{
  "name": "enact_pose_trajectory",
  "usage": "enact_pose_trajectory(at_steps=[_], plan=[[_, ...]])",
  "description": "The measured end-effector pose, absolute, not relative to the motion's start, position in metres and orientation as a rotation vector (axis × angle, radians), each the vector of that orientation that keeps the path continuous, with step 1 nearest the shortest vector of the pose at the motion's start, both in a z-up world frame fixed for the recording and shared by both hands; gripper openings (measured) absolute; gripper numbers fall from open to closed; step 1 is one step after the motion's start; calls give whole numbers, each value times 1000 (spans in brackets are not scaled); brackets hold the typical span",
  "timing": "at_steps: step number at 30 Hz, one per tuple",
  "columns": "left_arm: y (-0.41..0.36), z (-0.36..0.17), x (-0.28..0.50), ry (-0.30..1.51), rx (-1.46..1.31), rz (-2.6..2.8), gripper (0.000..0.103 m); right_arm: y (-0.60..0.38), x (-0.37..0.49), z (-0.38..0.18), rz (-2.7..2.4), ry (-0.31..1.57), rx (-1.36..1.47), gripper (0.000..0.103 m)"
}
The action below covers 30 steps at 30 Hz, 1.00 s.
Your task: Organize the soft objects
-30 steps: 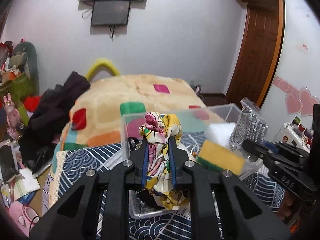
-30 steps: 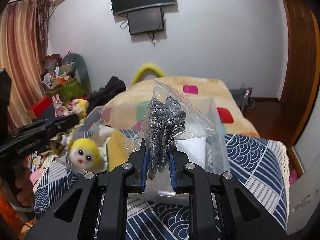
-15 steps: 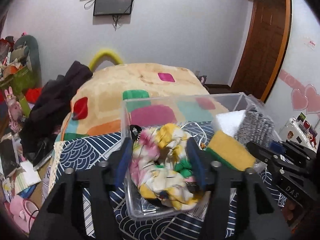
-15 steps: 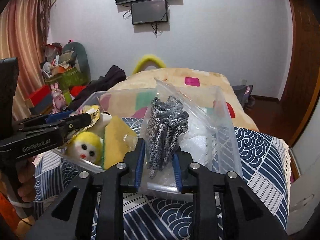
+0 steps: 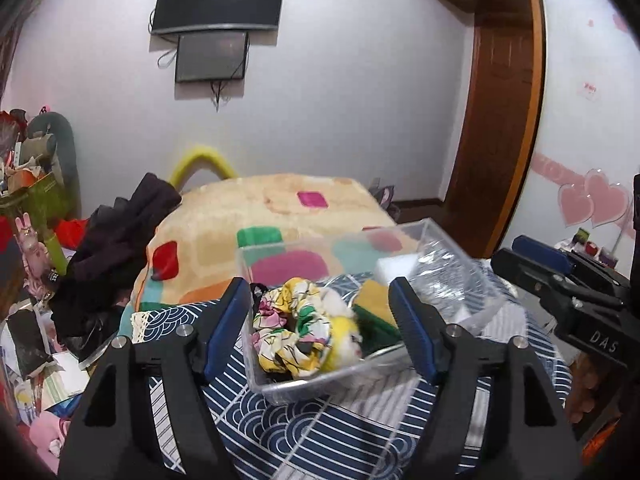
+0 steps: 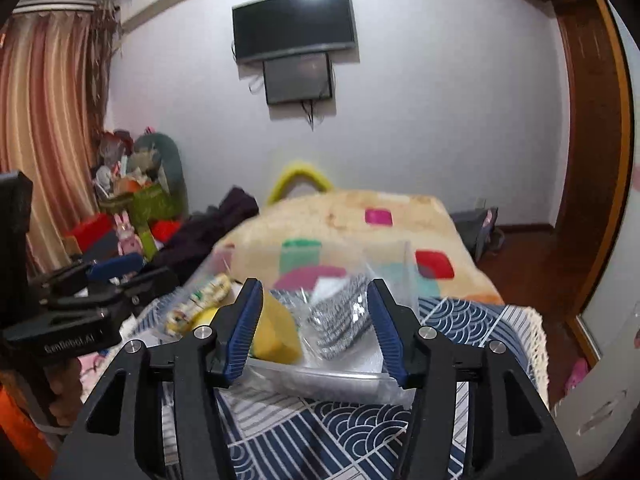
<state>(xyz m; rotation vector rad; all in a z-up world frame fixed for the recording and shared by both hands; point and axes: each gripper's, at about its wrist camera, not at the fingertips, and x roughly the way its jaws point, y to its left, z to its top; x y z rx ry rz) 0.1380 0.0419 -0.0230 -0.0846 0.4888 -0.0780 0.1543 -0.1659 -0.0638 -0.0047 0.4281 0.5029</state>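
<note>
The left tongs [image 5: 320, 328] are wide open now and hold nothing. A second ago they were squeezed tight on the flowery scrunchie [image 5: 294, 328]. Half a second ago they had already let go and were partly open. The scrunchie now lies inside the clear box [image 5: 362, 372], at the near left end, right between the two blue fingers [image 5: 224, 328] of the left tongs but not touching them. Just to the right of the scrunchie is a fluffy yellow and white toy [image 5: 346, 340], and past that a yellow and green sponge [image 5: 376, 306]. A white sponge [image 5: 396, 270] sits farther back in the box.

The right tongs [image 6: 316, 328] are wide open too and hold nothing. A second ago they were pinching the plastic bag with the gray knitted thing [image 6: 344, 320] and holding it up. Now the bag lies down in the clear box, between the open fingers and a little ahead of them. The yellow sponge [image 6: 276, 332] sits just inside the left finger [image 6: 244, 332] of the right tongs. The picture is blurry here, so I cannot tell if the bag touches the sponge.

The box stands on a blue and white patterned cloth [image 5: 320, 432] under both tongs. Ahead of the tongs, behind the box, is a bed with a blanket [image 5: 256, 208] covered in colored squares. From the left tongs, the right tongs show at the right edge.
</note>
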Motion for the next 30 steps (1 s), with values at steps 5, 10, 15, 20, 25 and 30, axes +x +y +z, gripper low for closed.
enact_pose_trajectory(at_steps=[5,10,15,20,25,30], plan=[[43,-3,103,410,-107,-75,80,-173,127,-43,511,330,17,67],[36,11,70,328,-89,-55,92,-175,102,-32,504,248,11,82],[29,17,44,271,-61,-48,98,-174,85,-28,503,198,13,85],[29,21,28,243,-64,-48,101,-173,79,-27,492,177,14,90],[29,22,22,234,-61,-48,101,-172,70,-29,490,167,9,91],[27,21,19,232,-60,-47,101,-172,67,-29,489,161,10,94]])
